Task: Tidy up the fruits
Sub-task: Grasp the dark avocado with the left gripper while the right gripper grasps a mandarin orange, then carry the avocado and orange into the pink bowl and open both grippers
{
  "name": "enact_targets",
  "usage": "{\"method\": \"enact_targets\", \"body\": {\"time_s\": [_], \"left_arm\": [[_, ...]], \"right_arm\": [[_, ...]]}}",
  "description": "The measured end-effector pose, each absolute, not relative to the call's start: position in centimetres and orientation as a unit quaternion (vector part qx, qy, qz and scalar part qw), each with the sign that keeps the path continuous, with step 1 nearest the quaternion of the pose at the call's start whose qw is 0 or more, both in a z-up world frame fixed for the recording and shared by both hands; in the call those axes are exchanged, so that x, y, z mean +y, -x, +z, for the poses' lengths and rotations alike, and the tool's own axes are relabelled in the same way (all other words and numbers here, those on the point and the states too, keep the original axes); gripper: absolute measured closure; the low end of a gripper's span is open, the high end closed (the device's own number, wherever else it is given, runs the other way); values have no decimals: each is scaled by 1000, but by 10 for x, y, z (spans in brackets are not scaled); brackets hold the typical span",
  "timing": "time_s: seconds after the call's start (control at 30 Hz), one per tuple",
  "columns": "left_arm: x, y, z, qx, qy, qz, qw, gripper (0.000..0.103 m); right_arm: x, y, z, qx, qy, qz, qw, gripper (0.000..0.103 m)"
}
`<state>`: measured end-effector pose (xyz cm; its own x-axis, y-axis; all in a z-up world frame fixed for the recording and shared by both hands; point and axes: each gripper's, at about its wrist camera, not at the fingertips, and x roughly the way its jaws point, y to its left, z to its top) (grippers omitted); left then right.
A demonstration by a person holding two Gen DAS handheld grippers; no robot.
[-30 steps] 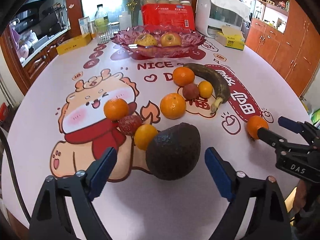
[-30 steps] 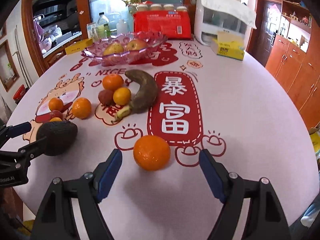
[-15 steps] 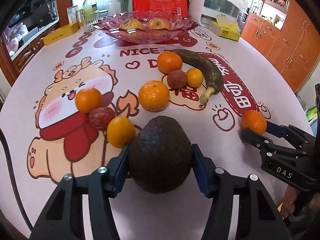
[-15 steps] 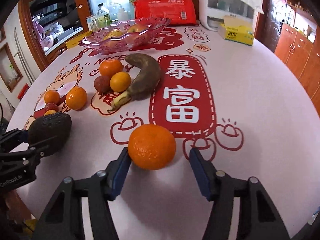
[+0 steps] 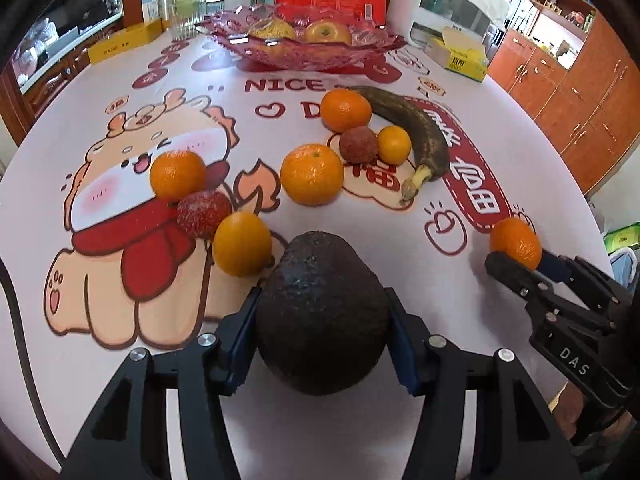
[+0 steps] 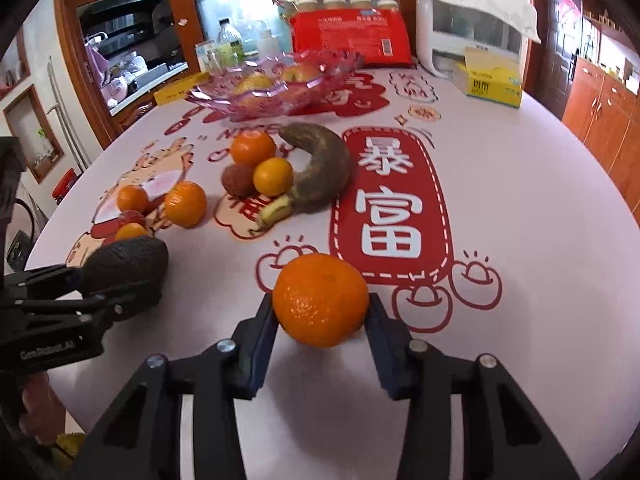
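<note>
Two claws take fruit at once on a cartoon-print table: the left gripper is clamped on a dark avocado, pads against both flanks, while the right gripper is closing on a tangerine that sits between its blue pads, apparently touching both. A clean step likely means a firm but gentle squeeze, then a straight lift clear of neighbouring fruit. Each fruit sits dead centre of its claw; the pink glass fruit bowl, probably the destination, lies well away at twelve o'clock.
</note>
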<state>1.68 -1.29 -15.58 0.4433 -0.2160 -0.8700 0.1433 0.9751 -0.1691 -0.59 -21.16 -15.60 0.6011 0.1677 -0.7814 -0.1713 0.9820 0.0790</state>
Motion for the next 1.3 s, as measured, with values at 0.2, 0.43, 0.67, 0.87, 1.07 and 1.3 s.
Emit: {"method": "enact_targets", "body": {"time_s": [0.2,0.43,0.67,0.87,1.07,1.3], "left_arm": [[-8,-11,-133,515,32,-118,848,47],[8,-22,-62,480,36,-149,864,47],[20,-52,49,391,-12,-146,909,47],[22,-121,106,364,-17,-111,925,47],[26,-218,58,425,12,-71,902,47],[18,-277,-48,499,15,-49,865,47]], "right_arm": [[-200,22,-131,420,17,110,901,60],[-192,16,-83,411,17,141,900,60],[-185,-25,-3,388,13,169,906,60],[-177,-97,61,351,20,152,924,60],[-162,-181,46,347,34,123,929,60],[-148,-245,-52,435,51,101,893,59]]}}
